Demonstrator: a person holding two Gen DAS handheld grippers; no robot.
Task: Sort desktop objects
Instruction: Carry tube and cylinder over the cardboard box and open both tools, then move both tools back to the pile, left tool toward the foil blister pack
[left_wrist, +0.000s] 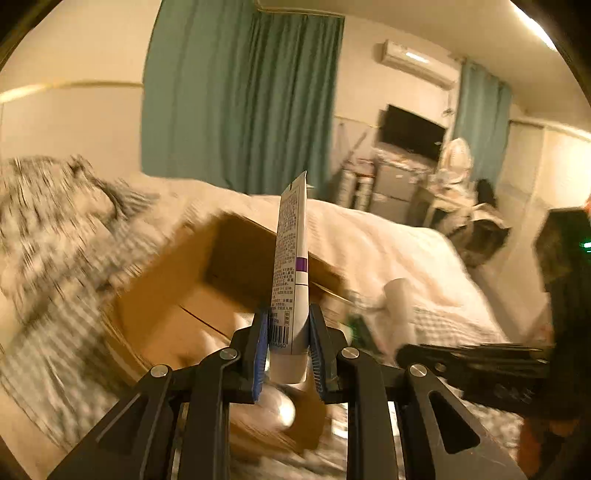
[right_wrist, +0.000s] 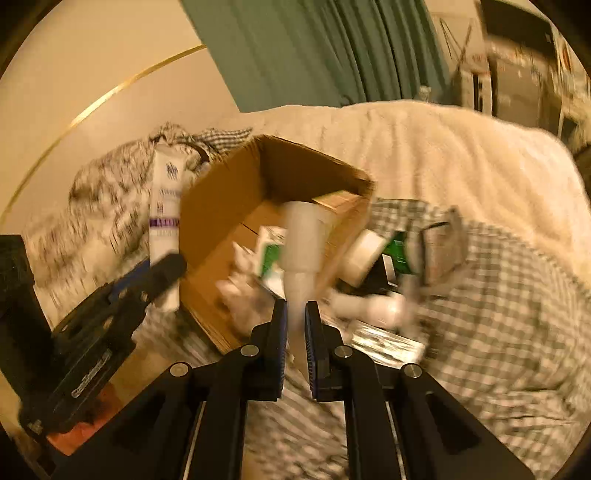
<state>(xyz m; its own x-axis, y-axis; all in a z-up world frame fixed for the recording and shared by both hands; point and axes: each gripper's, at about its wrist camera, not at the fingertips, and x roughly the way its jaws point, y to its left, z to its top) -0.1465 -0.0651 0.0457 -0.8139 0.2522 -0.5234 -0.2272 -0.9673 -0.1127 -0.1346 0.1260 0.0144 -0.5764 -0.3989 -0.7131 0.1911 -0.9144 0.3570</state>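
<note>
My left gripper (left_wrist: 286, 332) is shut on a white tube (left_wrist: 291, 266) with a purple band and printed text, held upright with its cap down. The same tube (right_wrist: 165, 218) and left gripper (right_wrist: 162, 273) show at the left of the right wrist view. My right gripper (right_wrist: 295, 317) is shut on a white bottle (right_wrist: 301, 243), blurred, gripped at its narrow end. Both are held above an open cardboard box (right_wrist: 221, 192) on the bed, seen too as the box (left_wrist: 177, 280). Several small packs lie in the box, one green and white (right_wrist: 271, 254).
A roll of white tape (right_wrist: 364, 256), a green item (right_wrist: 397, 254) and a foil pack (right_wrist: 388, 345) lie on the checked cloth (right_wrist: 498, 314) right of the box. A cream blanket (left_wrist: 388, 240) covers the bed. Teal curtains (left_wrist: 240, 92) and a TV (left_wrist: 412, 133) stand behind.
</note>
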